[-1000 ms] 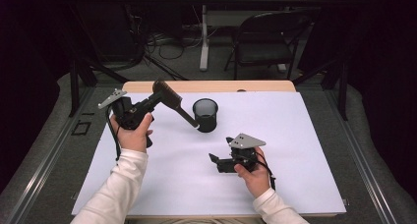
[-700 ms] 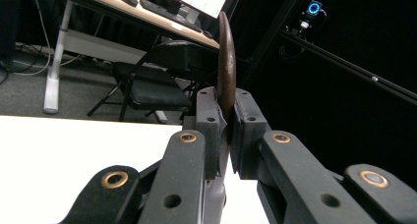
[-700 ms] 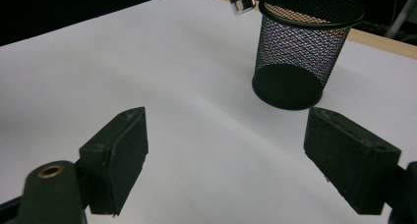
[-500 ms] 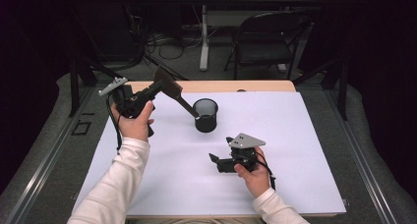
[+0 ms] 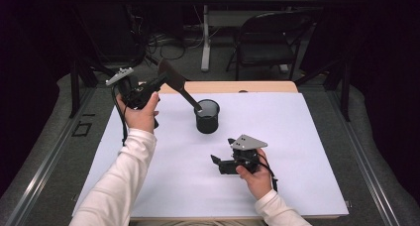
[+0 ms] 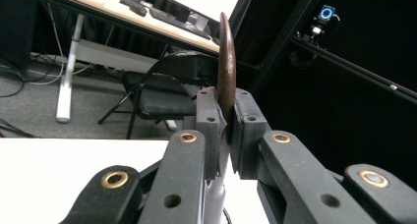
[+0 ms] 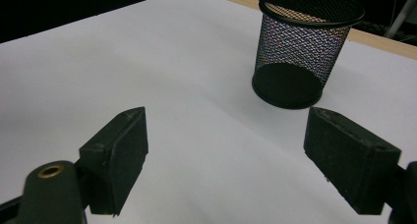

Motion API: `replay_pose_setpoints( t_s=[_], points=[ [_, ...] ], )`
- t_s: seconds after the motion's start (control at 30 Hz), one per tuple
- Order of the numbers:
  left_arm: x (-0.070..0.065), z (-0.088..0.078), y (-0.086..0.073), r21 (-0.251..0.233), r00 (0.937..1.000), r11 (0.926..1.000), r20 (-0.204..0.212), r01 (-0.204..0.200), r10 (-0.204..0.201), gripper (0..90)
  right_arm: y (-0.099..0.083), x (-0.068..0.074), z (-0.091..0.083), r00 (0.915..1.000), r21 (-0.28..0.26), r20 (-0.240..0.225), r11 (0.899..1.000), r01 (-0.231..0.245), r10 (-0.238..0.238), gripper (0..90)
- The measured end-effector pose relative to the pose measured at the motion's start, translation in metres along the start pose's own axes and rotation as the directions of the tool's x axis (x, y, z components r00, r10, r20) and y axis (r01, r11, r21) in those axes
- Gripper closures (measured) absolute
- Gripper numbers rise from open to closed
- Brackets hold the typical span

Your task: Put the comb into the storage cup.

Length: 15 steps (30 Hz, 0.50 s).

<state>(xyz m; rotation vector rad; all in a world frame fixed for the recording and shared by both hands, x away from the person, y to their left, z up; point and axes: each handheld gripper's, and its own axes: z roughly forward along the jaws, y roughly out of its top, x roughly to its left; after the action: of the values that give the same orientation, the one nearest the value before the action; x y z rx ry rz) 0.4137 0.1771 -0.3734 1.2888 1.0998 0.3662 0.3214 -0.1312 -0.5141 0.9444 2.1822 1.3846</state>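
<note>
My left gripper (image 5: pixel 157 82) is held up over the table's far left and is shut on a dark spatula (image 5: pixel 173 76). Its blade points up and back. Its handle slopes down to the right, and the tip is at the left rim of the black mesh cup (image 5: pixel 207 117). In the left gripper view the blade (image 6: pixel 226 62) stands edge-on, clamped in my left gripper (image 6: pixel 227 130). My right gripper (image 5: pixel 218 162) rests low on the white sheet in front of the cup, open with nothing in it. The right gripper view has the cup (image 7: pixel 305 47) ahead of my open right gripper (image 7: pixel 228 118).
A white sheet (image 5: pixel 307 151) covers most of the wooden table (image 5: pixel 237 87). Beyond the far edge stand a black folding chair (image 5: pixel 267 42) and a desk leg with cables on the floor. Dark rails run along both sides of the table.
My left hand has risen and drawn back to the left with the spatula. The handle tip has come up from beside the cup to its rim. The right gripper has stayed still.
</note>
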Motion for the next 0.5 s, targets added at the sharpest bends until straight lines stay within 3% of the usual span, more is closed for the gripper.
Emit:
replay_pose_setpoints(
  t_s=[0.5],
  points=[
    [-0.001,0.018,-0.001,0.005,0.9992,1.0,-0.04,-0.005,0.005,84.1,0.0,0.0,0.001,1.0,0.005,-0.002,1.0,0.007,-0.007,16.8]
  ],
)
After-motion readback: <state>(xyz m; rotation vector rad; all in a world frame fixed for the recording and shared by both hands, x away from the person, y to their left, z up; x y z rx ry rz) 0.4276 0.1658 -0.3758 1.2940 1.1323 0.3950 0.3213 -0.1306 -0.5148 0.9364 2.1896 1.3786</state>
